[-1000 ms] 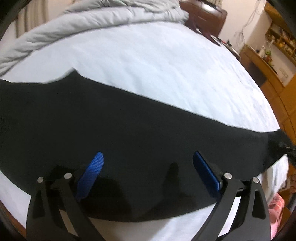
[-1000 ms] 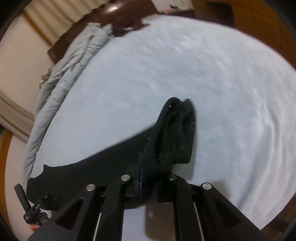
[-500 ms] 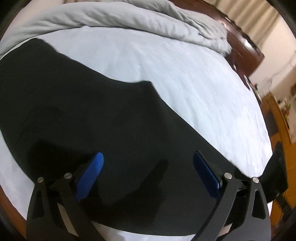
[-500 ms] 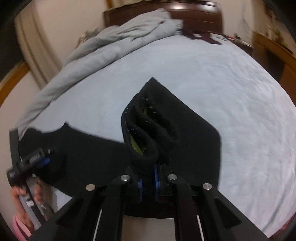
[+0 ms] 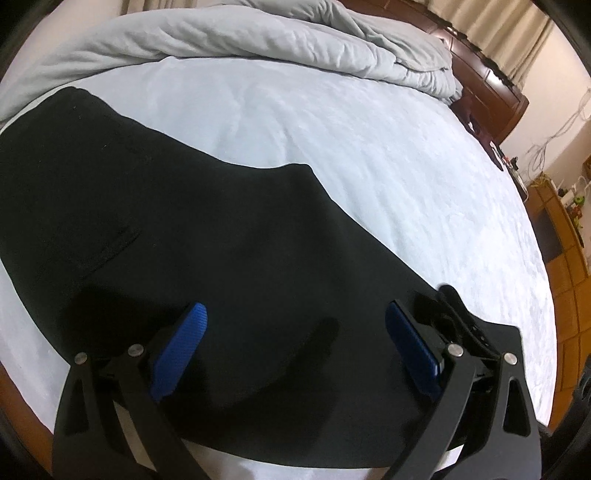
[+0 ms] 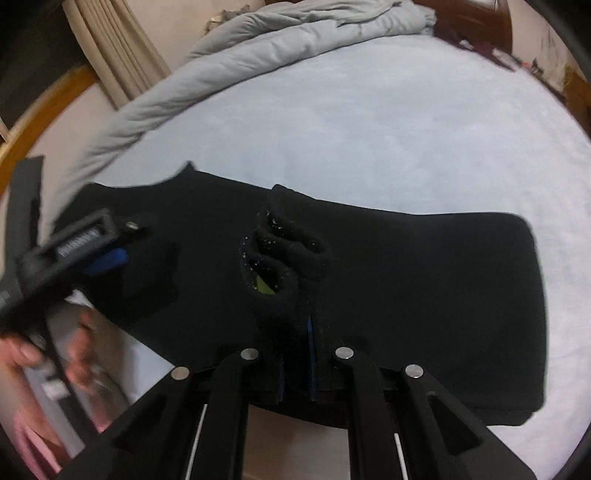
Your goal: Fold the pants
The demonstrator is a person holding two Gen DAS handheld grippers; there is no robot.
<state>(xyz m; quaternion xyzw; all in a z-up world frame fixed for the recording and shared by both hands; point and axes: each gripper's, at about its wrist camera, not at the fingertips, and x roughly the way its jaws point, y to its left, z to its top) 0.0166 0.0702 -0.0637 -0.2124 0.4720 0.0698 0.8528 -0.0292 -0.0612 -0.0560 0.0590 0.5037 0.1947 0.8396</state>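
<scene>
Right wrist view: right tool (image 6: 295,332) pinched on bunched black pants (image 6: 406,266); left tool (image 5: 295,343) wide above them.

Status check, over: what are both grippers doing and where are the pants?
Left gripper open, empty, over the pants. Right gripper shut on the bunched pant cuffs. Pants lie on the bed sheet; gray duvet lies apart.

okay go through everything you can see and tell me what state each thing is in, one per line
Pants: black, lying on the bed, cuff end bunched and lifted.
Right gripper: shut on the cuffs.
Left gripper: open over the pants.
Duvet: crumpled at the far edge.
Sheet: spread flat.
</scene>
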